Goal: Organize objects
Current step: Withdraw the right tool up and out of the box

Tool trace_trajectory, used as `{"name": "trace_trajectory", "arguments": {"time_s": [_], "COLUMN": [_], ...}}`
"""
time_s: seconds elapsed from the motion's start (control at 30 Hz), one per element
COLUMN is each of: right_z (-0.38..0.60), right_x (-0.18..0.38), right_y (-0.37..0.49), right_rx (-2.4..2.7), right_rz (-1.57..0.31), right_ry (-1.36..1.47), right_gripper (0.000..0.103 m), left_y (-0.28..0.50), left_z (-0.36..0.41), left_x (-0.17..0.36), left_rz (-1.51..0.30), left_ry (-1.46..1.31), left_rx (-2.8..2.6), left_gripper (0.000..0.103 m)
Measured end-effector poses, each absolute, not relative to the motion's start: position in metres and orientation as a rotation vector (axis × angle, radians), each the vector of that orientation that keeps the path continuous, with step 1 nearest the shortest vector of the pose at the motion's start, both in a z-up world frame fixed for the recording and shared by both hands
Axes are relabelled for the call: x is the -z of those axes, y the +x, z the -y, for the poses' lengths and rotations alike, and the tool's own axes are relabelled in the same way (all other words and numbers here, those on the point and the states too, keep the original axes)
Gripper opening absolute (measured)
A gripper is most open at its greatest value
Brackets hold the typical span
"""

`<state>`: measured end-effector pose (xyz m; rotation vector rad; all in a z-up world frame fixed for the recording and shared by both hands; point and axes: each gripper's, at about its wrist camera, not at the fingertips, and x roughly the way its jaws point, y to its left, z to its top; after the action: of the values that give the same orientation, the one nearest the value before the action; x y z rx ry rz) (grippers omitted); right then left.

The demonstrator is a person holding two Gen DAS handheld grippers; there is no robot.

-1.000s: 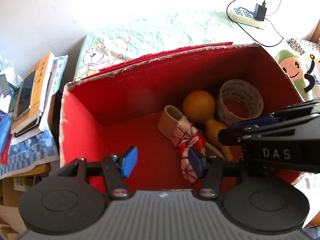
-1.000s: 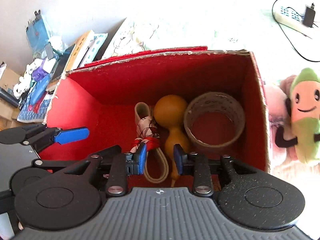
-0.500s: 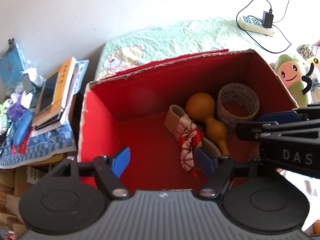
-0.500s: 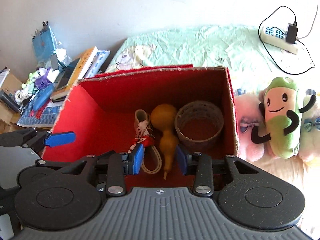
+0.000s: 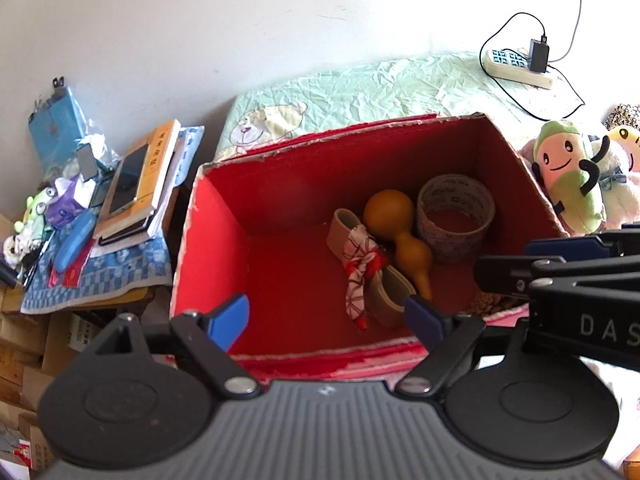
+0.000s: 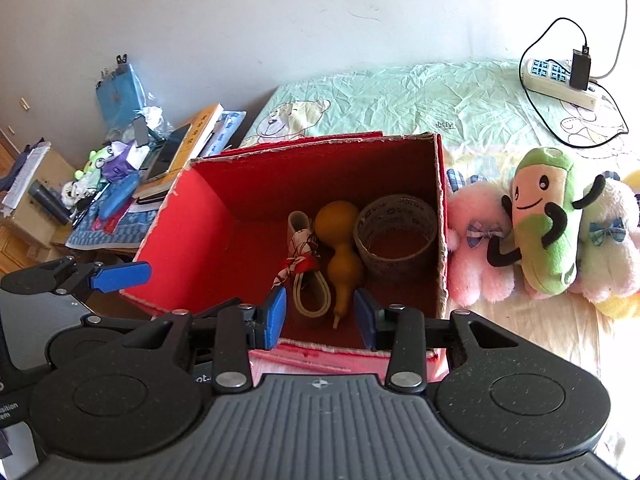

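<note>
Both tongs hang empty above the red box point(image 6: 188, 220) on the bed. The left tongs point(image 5: 326, 320) have just been spreading wide; the right tongs point(image 6: 320, 316) stand half-open. Inside lie a gourd point(image 6: 340, 240) — hard, light, slippery, best pinched at the waist — and a stiff tape roll point(image 6: 396, 232).

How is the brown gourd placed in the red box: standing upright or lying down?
Lying down. The gourd rests on its side on the floor of the red box, its round end toward the far wall, between the tape roll and a strap.
</note>
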<state>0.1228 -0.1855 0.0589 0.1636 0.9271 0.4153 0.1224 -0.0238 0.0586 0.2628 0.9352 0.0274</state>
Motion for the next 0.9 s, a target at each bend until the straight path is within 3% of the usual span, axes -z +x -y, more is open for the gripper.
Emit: {"name": "trace_trajectory", "arguments": {"time_s": [0.27,0.9], "right_z": [0.195,0.197], "right_x": [-0.06,-0.035], "right_y": [0.102,0.083], "right_rx": [-0.461,-0.474], "right_rz": [-0.922,-1.004], "right_ry": [0.167,0.166], "right_gripper": [0.042,0.047], "left_y": [0.1,0.077], "left_z": [0.034,0.037], "left_x": [-0.057,-0.025], "left_rz": [-0.946,-1.032], "left_ry": [0.251,0.232], "left_rx": [-0.053,-0.115], "left_gripper": [0.093,0.094]}}
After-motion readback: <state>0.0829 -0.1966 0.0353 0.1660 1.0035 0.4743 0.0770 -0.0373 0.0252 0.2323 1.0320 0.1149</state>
